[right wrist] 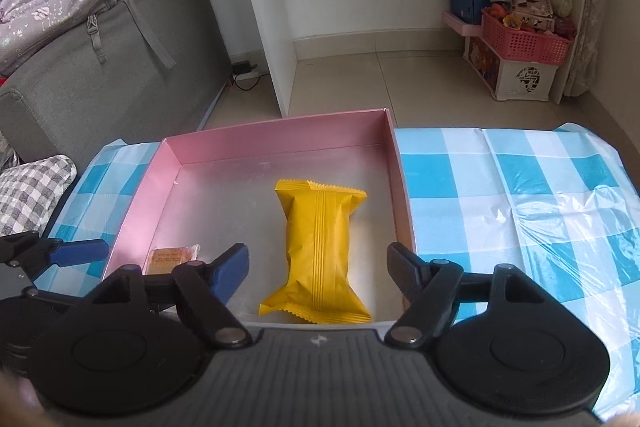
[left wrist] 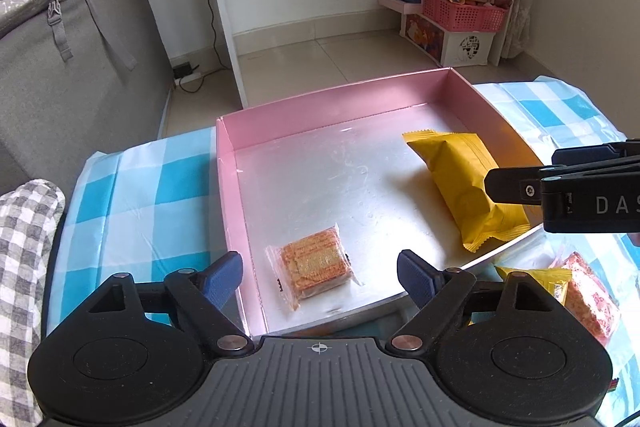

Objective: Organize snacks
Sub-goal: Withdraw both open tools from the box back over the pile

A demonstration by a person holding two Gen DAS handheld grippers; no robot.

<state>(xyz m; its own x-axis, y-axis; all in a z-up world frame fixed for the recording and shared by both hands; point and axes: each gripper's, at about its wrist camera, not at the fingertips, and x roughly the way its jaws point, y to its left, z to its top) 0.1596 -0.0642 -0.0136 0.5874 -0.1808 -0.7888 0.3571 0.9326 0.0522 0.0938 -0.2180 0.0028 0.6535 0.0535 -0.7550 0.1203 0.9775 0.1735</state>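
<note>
Box: my shallow pink cardboard box [right wrist: 276,131] with a silvery floor.
Snacks: crinkled yellow foil pillow packet [right wrist: 318,251]; clear-wrapped square orange cracker pack [left wrist: 314,261].
Grippers: my left gripper [left wrist: 320,273] and right gripper [right wrist: 316,263] both gape wide, empty.

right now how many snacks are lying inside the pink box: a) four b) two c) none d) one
b) two: a big yellow packet and a small clear-wrapped orange biscuit pack lie on the floor of the pink box, while both tools, left and right, are open and hold nothing.
</note>
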